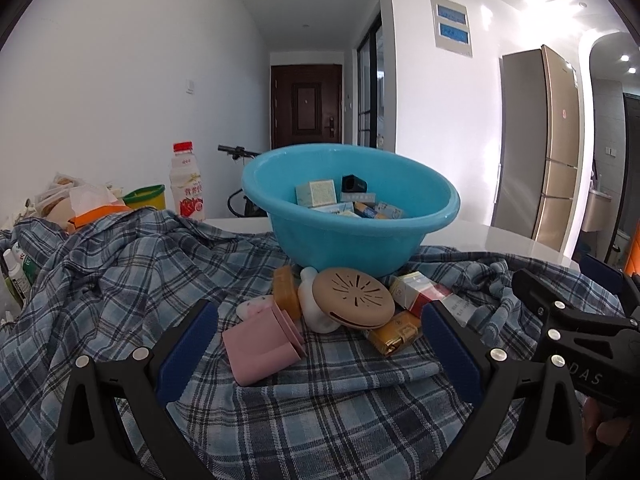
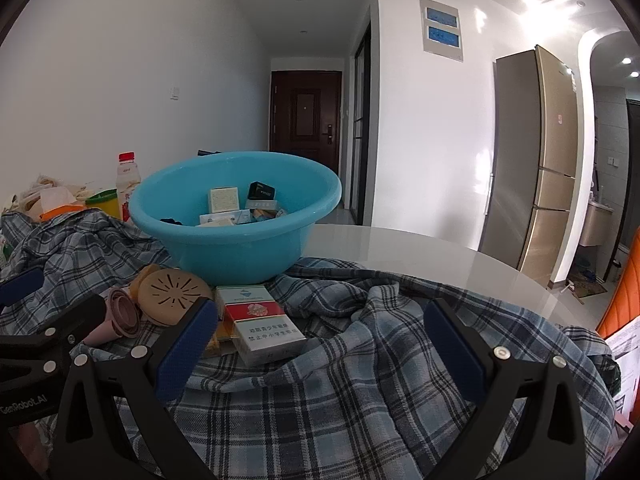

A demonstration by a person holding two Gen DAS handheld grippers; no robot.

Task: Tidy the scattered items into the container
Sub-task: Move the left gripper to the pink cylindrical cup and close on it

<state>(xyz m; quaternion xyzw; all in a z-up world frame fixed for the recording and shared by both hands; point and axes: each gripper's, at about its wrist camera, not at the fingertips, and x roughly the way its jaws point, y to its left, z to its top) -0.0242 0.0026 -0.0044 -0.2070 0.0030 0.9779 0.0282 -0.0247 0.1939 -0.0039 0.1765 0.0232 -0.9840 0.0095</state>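
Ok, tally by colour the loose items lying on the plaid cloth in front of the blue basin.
Pink: 1, the pink case
Whitish: 2, the white bottle and the small pale piece
Amber: 1, the amber puck
Beige: 1, the vented disc
Red and white: 1, the cigarette pack
Gold: 1, the gold pack
Total: 7 visible

Blue basin and the scattered items in front of it

A light-blue plastic basin (image 1: pixel 352 232) stands upright on the plaid cloth toward the table's far edge, already holding several small boxes. Clustered against its near side lie a tan round slotted disc (image 1: pixel 354 298) tilted on a white piece, an orange puck (image 1: pixel 286 290) on edge, a pink holder (image 1: pixel 262 350) on its side, a red-and-white cigarette pack (image 2: pixel 262 326) lying flat, and a yellow packet (image 1: pixel 394 334).
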